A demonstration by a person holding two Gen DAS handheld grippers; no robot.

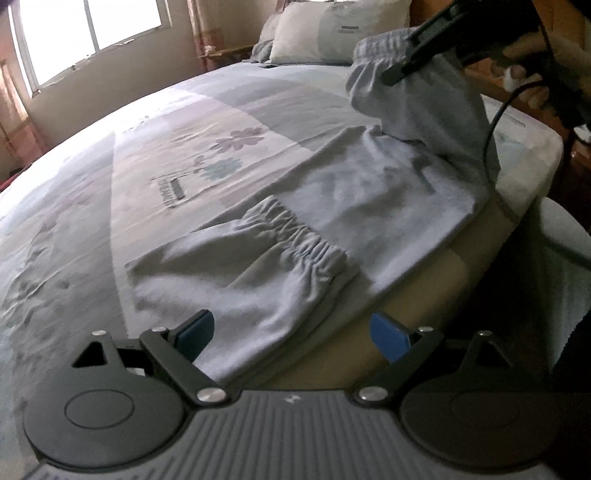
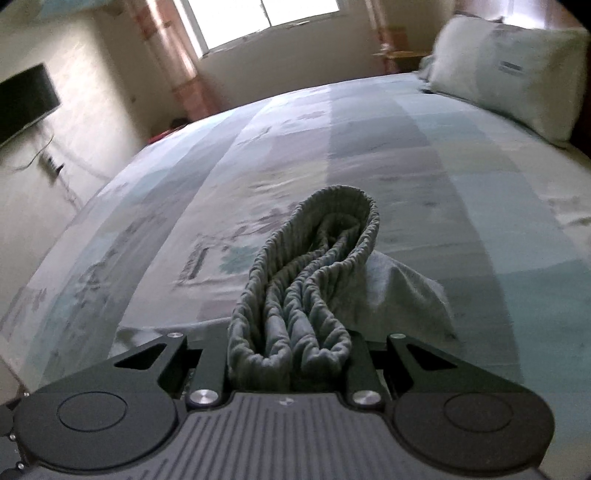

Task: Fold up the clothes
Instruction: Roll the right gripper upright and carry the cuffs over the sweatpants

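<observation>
A pale grey garment with gathered elastic cuffs lies on the bed near its right edge. One sleeve with a ruched cuff lies folded across it. My left gripper is open, its blue pads on either side of the sleeve's near end, holding nothing. My right gripper is shut on the garment's bunched elastic band and holds it lifted above the bed. In the left wrist view the right gripper holds that end raised at the upper right.
The bed has a patterned pastel sheet with flower prints. Pillows lie at the head; one also shows in the right wrist view. The mattress edge drops off at the right. A window and a wall television stand beyond.
</observation>
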